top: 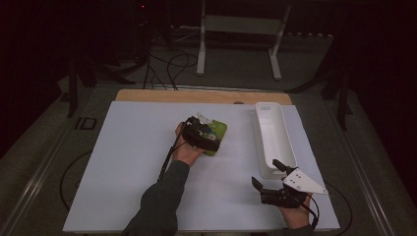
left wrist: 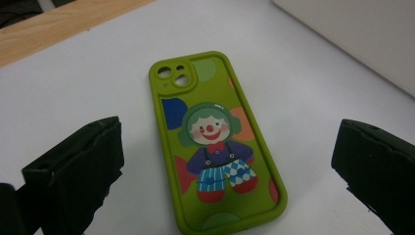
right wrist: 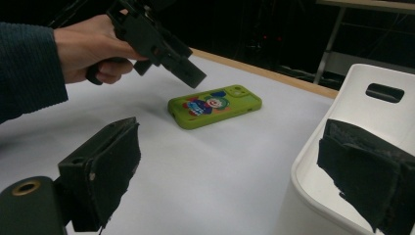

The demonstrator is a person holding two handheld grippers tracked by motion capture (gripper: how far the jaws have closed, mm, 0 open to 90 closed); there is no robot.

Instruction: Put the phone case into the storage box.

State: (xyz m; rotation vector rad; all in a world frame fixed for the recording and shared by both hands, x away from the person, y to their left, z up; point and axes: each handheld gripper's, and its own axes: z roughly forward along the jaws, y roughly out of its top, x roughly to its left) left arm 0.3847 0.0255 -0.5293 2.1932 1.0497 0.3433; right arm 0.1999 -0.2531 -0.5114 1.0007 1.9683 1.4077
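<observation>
A wooden table (top: pixel 147 95) carries a white board (top: pixel 128 167) that covers nearly all of its top, leaving 1 strip of bare wood along the far edge. 2 things lie directly on the board: a green phone case (left wrist: pixel 215 142) with a clown picture, flat near the middle, and a long white tray (top: pixel 275 140) lengthwise along the right edge.
</observation>
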